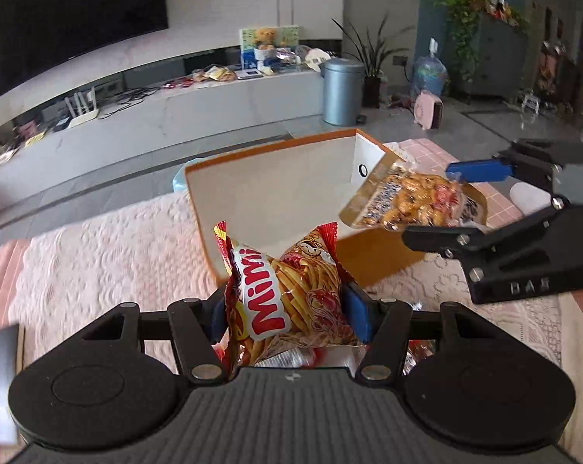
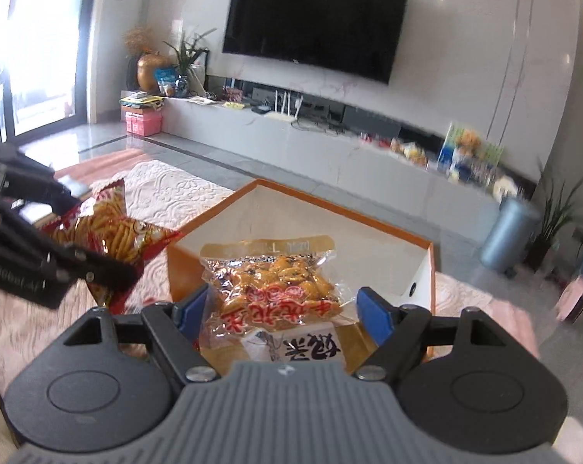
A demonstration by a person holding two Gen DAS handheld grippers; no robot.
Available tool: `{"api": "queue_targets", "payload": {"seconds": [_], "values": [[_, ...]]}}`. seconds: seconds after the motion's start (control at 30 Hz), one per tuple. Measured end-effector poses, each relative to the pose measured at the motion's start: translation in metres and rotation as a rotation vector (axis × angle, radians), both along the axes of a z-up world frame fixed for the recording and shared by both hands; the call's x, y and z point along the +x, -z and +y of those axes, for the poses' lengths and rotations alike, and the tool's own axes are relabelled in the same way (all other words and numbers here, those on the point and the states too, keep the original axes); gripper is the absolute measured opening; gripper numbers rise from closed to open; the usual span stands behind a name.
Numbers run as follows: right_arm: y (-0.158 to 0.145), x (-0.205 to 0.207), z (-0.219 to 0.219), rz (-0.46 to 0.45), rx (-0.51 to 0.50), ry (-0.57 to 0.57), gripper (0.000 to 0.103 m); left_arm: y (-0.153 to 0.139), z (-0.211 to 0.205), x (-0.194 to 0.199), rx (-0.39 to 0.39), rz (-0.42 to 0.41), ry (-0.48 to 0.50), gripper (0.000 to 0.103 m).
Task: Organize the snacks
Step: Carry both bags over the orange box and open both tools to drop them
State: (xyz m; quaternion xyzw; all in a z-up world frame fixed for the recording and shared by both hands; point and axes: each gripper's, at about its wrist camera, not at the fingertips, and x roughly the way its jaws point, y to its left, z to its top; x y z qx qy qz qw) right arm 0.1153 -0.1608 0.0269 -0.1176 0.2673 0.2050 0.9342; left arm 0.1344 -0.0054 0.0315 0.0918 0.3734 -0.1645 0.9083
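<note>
Glossy crinkled red foil snack bag (image 1: 287, 301) with a printed white label; clear shiny plastic pouch (image 2: 276, 290) of orange snacks, paper-labelled; matt white-lined orange cardboard box (image 1: 268, 189); rough embossed pale pink cloth (image 1: 109, 263) beneath; matt black plastic gripper (image 1: 287, 309) arms, smooth blue pads (image 2: 372, 309), ribbed grey housing

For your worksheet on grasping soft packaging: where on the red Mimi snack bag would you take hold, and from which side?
Grip the Mimi bag across its puffed middle, coming from its bottom end, as the left gripper does. The body gives under the pads, while the crimped top seam stays free to lead into the orange-rimmed box.
</note>
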Motion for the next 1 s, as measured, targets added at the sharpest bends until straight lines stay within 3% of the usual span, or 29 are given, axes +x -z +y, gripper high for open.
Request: {"api": "queue_targets", "payload": {"seconds": [0.27, 0.57, 0.73, 1.0], "values": [[0.0, 0.096, -0.01, 0.173, 0.093, 0.055, 0.078, 0.005, -0.022, 0.065, 0.085, 0.041, 0.073, 0.068], [0.046, 0.186, -0.006, 0.43, 0.138, 0.155, 0.078, 0.044, -0.039, 0.132, 0.159, 0.178, 0.061, 0.068], [0.071, 0.216, -0.004, 0.554, 0.117, 0.192, 0.078, 0.07, -0.053, 0.153, 0.273, 0.22, 0.099, 0.068], [0.104, 0.229, 0.0, 0.676, 0.069, 0.201, 0.078, 0.088, -0.058, 0.17, 0.309, 0.324, 0.106, 0.074]]}}
